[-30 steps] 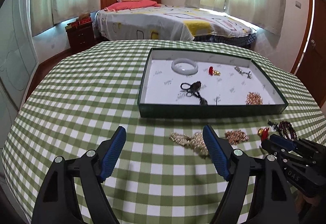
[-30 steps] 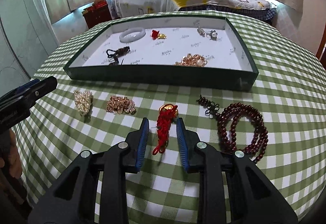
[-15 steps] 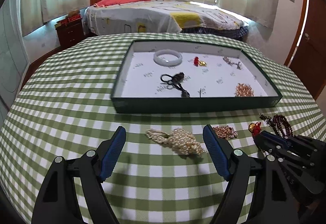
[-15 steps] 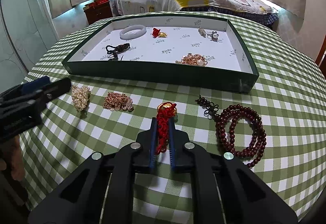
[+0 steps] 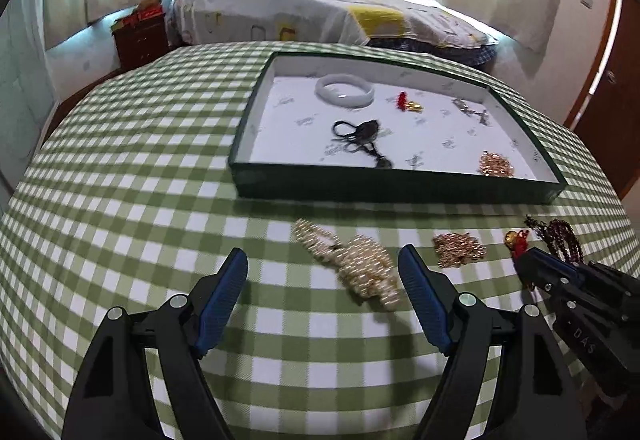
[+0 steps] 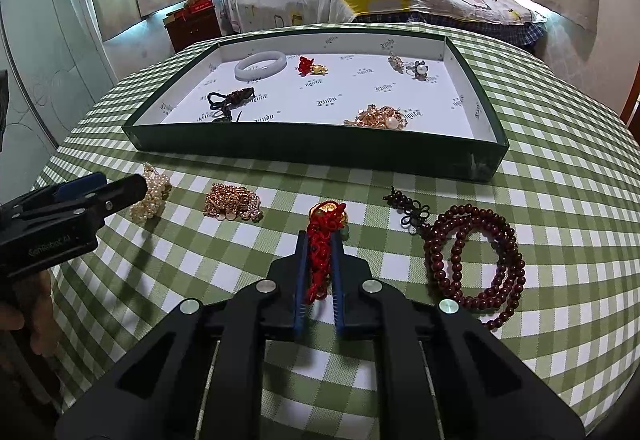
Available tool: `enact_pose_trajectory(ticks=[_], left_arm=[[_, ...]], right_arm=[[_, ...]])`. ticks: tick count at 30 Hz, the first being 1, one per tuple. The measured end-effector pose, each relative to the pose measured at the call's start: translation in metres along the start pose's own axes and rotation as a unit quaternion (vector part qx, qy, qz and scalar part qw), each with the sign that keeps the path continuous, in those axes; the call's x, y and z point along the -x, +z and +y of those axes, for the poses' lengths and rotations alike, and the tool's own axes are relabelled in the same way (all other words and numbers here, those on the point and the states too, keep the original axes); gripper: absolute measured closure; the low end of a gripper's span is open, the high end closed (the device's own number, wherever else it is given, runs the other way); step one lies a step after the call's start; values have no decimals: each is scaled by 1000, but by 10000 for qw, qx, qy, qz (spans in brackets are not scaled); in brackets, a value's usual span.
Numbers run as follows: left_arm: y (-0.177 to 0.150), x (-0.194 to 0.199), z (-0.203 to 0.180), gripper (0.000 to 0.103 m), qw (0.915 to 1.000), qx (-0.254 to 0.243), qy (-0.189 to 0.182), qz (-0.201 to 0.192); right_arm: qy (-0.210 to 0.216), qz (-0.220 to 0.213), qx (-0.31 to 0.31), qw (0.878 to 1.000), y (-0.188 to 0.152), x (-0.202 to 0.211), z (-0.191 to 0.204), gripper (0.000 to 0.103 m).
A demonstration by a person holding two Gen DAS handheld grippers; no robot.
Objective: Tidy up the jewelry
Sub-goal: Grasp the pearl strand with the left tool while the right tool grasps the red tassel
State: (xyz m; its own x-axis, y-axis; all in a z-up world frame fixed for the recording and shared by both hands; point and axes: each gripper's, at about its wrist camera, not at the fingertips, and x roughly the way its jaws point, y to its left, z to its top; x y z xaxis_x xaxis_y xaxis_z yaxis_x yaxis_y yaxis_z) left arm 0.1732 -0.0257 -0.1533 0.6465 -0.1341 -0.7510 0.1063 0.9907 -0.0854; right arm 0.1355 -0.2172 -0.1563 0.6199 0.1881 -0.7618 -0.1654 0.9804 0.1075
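My right gripper (image 6: pixel 319 240) is shut on a red knotted cord with a gold charm (image 6: pixel 326 224), low over the checked tablecloth. My left gripper (image 5: pixel 322 266) is open, its jaws either side of a heap of pearl beads (image 5: pixel 352 264), apart from it. The pearls also show in the right wrist view (image 6: pixel 150 195), partly behind the left gripper. A rose-gold chain (image 6: pixel 232 201) and a dark red bead bracelet (image 6: pixel 476 260) lie on the cloth. The green tray (image 6: pixel 320 149) holds a white bangle (image 6: pixel 261 65) and other small pieces.
The tray sits at the table's far middle, also in the left wrist view (image 5: pixel 396 187). Inside lie a black cord (image 5: pixel 360 137), a red-gold charm (image 5: pixel 408 103), a silver piece (image 5: pixel 472 111) and a gold chain (image 5: pixel 496 163). A bed (image 5: pixel 320 15) stands behind.
My right gripper closed on the red cord and now holds it. My left gripper has shifted left and closer, so the pearls sit nearer its right finger.
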Motion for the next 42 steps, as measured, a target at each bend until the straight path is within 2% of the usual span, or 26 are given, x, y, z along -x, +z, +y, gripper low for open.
enact_pose_trajectory(ticks=[6,8,10,11,18,20,22,25,30,42], left_arm=[[-3,-10,-4,28,9998,-43,-111,136],[-3,-10,1,33,9998,45,-104,169],[-3,-10,6,44,9996,137,-156,205],[-3,-9,8,46,9995,163,-155,216],[-2,-11,2,46,9995,31,-211,216],[-3,-10,2,53,9996,-6,-216,194],[-3,-9,3,69,9996,-29,-224,189],[-3,-9,5,81,9995,-31,-257,194],[-3,-7,9,83,9992,4,-353,197],[3,11,14,83,9988,128,-477,33]], right_arm=[[2,-1,0,10000,0,0,0,92],[4,-2,-4,10000,0,0,0,92],[2,-3,-3,10000,0,0,0,92],[2,-6,-2,10000,0,0,0,92],[3,-6,-4,10000,0,0,0,92],[8,-10,-12,10000,-1,0,0,92],[8,-9,-12,10000,-1,0,-1,92],[27,-19,-38,10000,0,1,-1,92],[96,-65,-102,9999,1,4,-1,93],[154,-481,-60,9987,10,28,5,93]])
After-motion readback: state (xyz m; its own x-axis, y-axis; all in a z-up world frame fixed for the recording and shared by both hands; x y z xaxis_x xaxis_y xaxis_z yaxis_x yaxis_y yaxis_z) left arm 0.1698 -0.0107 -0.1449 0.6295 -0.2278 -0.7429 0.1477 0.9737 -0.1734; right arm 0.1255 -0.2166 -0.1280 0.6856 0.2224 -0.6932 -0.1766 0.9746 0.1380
